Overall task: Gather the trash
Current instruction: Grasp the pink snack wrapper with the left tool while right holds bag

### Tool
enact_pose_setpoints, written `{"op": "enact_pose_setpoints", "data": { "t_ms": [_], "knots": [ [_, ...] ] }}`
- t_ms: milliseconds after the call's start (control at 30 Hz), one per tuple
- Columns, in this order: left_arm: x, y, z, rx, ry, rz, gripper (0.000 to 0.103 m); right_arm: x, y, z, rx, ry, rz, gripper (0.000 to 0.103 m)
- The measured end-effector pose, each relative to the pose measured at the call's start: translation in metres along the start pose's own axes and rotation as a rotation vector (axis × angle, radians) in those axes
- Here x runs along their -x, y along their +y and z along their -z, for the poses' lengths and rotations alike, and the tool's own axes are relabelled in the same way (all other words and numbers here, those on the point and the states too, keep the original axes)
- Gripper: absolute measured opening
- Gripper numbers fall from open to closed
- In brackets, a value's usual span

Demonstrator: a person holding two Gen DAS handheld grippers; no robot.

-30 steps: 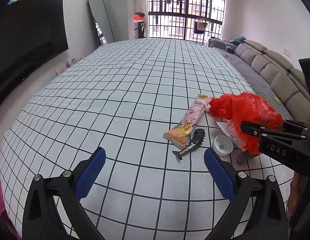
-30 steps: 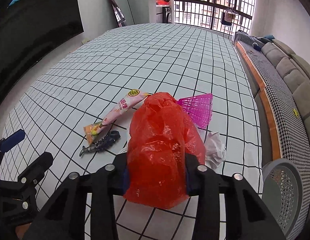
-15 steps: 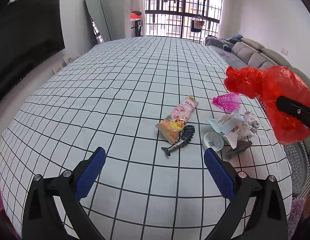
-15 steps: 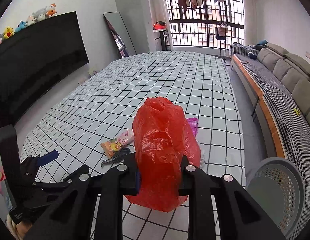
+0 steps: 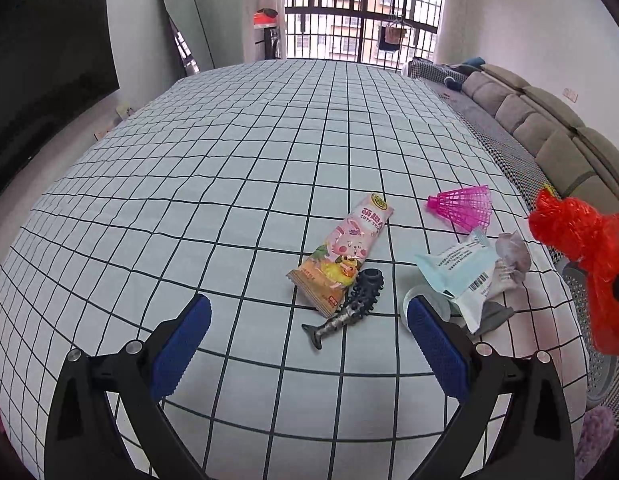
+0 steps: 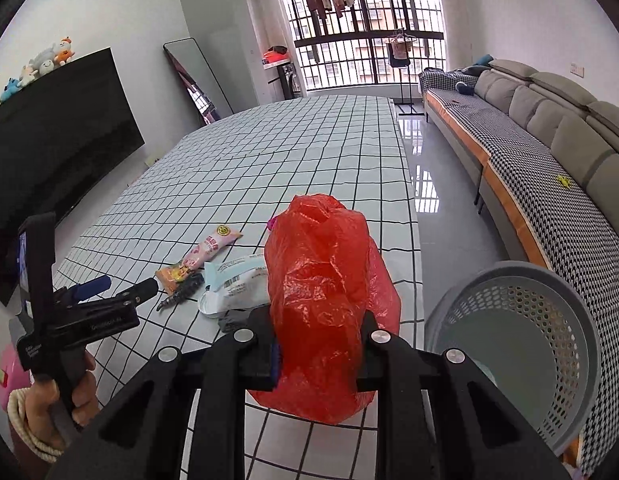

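Note:
My right gripper (image 6: 319, 354) is shut on a crumpled red plastic bag (image 6: 325, 296), held above the table's right edge; the bag (image 5: 589, 256) also shows at the far right of the left wrist view. A grey perforated waste basket (image 6: 541, 344) stands on the floor just right of it. My left gripper (image 5: 309, 332) hangs open over the checked tablecloth (image 5: 229, 160), its blue pads (image 5: 181, 340) empty. Ahead of it lie a pink snack wrapper (image 5: 345, 252), a dark fish-shaped toy (image 5: 349, 308), a white-and-blue packet (image 5: 461, 276), a round lid (image 5: 421, 300) and a pink shuttlecock (image 5: 465, 206).
A grey sofa (image 6: 549, 120) with a houndstooth cover runs along the right wall. A large black screen (image 6: 57, 128) and a leaning mirror (image 6: 193, 80) are on the left. A barred window (image 6: 365, 40) is at the far end. A hand (image 6: 69, 396) holds the left gripper.
The right gripper has carried the red bag up and rightward off the pile to beside the basket, uncovering the packet, lid and shuttlecock. The left gripper has drifted slightly toward the trash.

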State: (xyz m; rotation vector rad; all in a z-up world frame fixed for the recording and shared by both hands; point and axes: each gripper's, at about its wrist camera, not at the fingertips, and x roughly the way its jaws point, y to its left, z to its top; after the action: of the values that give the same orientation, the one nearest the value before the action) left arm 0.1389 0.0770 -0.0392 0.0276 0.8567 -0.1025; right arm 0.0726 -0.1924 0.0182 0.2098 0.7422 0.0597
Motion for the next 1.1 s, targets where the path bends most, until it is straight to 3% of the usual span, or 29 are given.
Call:
{"op": "enact_pose_setpoints", "data": {
  "t_ms": [333, 667, 733, 767, 867, 900, 1100],
  "knots": [
    [-0.064, -0.010, -0.032, -0.035, 0.075, -0.005, 0.097, -0.008, -0.020, 0.004, -0.051, 0.005, -0.013, 0.022],
    [-0.092, -0.021, -0.041, -0.087, 0.107, 0.017, 0.094, -0.015, -0.025, 0.004, -0.069, 0.018, -0.017, 0.022],
    [-0.094, -0.024, -0.042, -0.099, 0.112, 0.030, 0.077, -0.015, -0.026, 0.004, -0.071, 0.018, -0.018, 0.022],
    [-0.094, -0.025, -0.042, -0.102, 0.114, 0.039, 0.075, -0.015, -0.025, 0.002, -0.072, 0.019, -0.018, 0.022],
    [-0.093, -0.030, -0.043, -0.108, 0.105, 0.061, 0.055, -0.015, -0.025, 0.002, -0.072, 0.021, -0.017, 0.022],
    [-0.092, -0.031, -0.042, -0.111, 0.101, 0.065, 0.045, -0.016, -0.025, 0.002, -0.072, 0.021, -0.016, 0.022],
    [-0.080, -0.036, -0.039, -0.124, 0.072, 0.054, 0.028, -0.014, -0.024, 0.003, -0.073, 0.016, -0.013, 0.022]
  ]
}}
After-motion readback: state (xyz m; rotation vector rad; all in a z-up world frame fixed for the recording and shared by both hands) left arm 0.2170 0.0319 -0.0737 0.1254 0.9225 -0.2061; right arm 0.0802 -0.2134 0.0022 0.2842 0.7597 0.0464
